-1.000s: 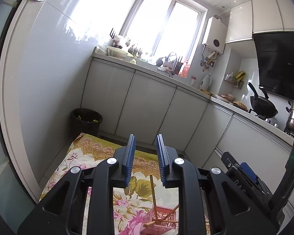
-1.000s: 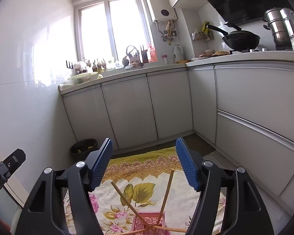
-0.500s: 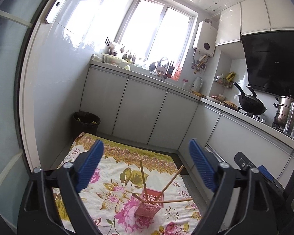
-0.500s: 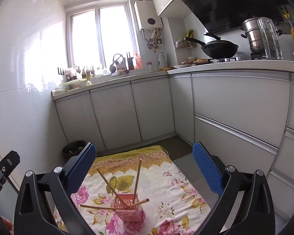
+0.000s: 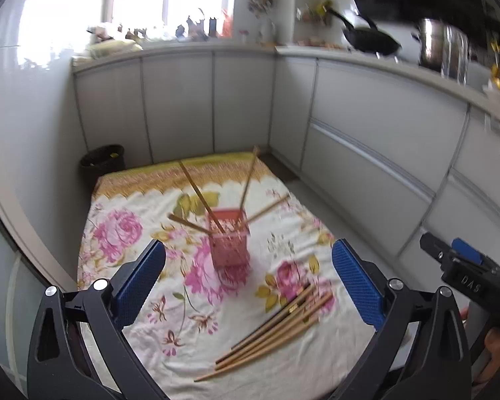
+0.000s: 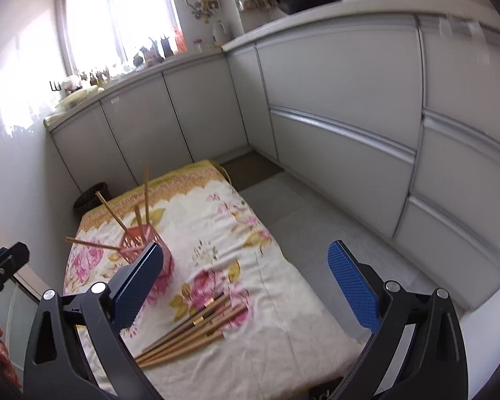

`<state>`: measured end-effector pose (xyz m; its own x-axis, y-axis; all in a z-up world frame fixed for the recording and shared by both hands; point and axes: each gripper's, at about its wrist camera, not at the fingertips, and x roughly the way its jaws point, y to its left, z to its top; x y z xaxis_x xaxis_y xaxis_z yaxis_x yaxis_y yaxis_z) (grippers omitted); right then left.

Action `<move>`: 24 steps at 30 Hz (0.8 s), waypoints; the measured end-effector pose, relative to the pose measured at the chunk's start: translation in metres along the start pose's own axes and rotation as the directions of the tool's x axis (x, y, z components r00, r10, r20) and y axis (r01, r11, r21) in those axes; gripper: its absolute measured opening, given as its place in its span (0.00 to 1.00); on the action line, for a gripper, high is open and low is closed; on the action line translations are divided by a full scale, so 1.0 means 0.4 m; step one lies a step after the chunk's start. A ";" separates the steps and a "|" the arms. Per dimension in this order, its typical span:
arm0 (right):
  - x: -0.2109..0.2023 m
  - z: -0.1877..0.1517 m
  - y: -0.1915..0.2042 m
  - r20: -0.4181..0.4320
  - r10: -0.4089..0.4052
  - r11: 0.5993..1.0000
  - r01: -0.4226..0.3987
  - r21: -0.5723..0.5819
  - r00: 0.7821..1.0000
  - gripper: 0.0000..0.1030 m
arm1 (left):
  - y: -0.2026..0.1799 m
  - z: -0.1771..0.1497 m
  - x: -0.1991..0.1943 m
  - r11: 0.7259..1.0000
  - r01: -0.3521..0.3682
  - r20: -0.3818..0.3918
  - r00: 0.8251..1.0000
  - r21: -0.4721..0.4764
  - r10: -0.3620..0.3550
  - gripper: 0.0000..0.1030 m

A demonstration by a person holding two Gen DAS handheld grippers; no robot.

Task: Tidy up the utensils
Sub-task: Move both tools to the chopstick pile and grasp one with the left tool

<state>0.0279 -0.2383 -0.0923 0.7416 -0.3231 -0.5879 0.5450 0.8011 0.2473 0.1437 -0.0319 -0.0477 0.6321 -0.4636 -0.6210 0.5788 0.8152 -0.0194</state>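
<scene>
- Left gripper [image 5: 248,281]: jaws spread wide, nothing between the pads; it points down at a floral cloth [image 5: 126,233] laid on the floor
- Right gripper [image 6: 245,281]: jaws just as wide and empty; its body shows at the right edge of the left view
- Holder [image 5: 230,243]: a pink perforated box standing upright on the cloth, just ahead of the left gripper and between its fingers in that view; in the right view it sits ahead and to the left, partly behind the left finger
- Four chopsticks lean out of the holder at different angles
- Loose chopsticks [image 5: 273,330]: a bundle lying flat on the cloth, below the holder and toward the right finger of the left gripper; in the right view [image 6: 190,330] they lie between the fingers, nearer the left one
- Bin [image 5: 103,163]: beyond the cloth's far left corner, against the cabinets [image 5: 176,100]
</scene>
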 end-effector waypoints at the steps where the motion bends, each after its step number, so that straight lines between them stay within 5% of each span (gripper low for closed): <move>1: 0.011 -0.018 -0.022 -0.036 -0.003 1.000 0.004 0.016 0.999 0.94 | -0.021 -0.008 0.035 0.999 0.019 -0.057 0.998 0.036 -0.017 0.93; 4: 0.048 -0.073 -0.073 -0.127 -0.027 0.999 0.032 0.033 0.991 0.94 | -0.076 -0.040 0.137 0.990 0.065 -0.203 0.978 0.126 -0.039 0.93; 10: 0.109 -0.146 -0.124 -0.240 -0.069 0.997 0.076 0.020 0.968 0.94 | -0.177 -0.096 0.307 0.948 0.158 -0.422 0.906 0.275 -0.028 0.92; 11: 0.118 -0.153 -0.127 -0.254 -0.070 0.997 0.077 0.016 0.965 0.94 | -0.191 -0.110 0.333 0.935 0.191 -0.463 0.886 0.299 -0.033 0.85; 12: 0.126 -0.159 -0.129 -0.269 -0.069 0.997 0.074 0.011 0.961 0.94 | -0.210 -0.124 0.353 0.917 0.237 -0.509 0.860 0.320 -0.045 0.78; 14: 0.137 -0.168 -0.132 -0.286 -0.069 0.997 0.073 0.002 0.956 0.94 | -0.239 -0.166 0.393 0.859 0.359 -0.610 0.789 0.364 -0.071 0.42; 16: 0.147 -0.172 -0.139 -0.298 -0.068 0.997 0.072 0.005 0.952 0.94 | -0.264 -0.212 0.416 0.790 0.418 -0.649 0.760 0.450 -0.032 0.32; 20: 0.159 -0.171 -0.156 -0.318 -0.062 0.997 0.077 0.033 0.946 0.93 | -0.293 -0.281 0.439 0.659 0.532 -0.707 0.708 0.531 -0.002 0.27; 24: 0.178 -0.174 -0.165 -0.331 -0.063 0.996 0.082 0.044 0.942 0.93 | -0.290 -0.296 0.475 0.626 0.580 -0.745 0.667 0.522 0.003 0.26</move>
<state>0.0173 -0.2792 -0.2040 0.5344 -0.1881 -0.8241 0.6209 0.7488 0.2317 0.1357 -0.1734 -0.2563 0.0396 -0.0477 -0.9981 0.9975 0.0601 0.0367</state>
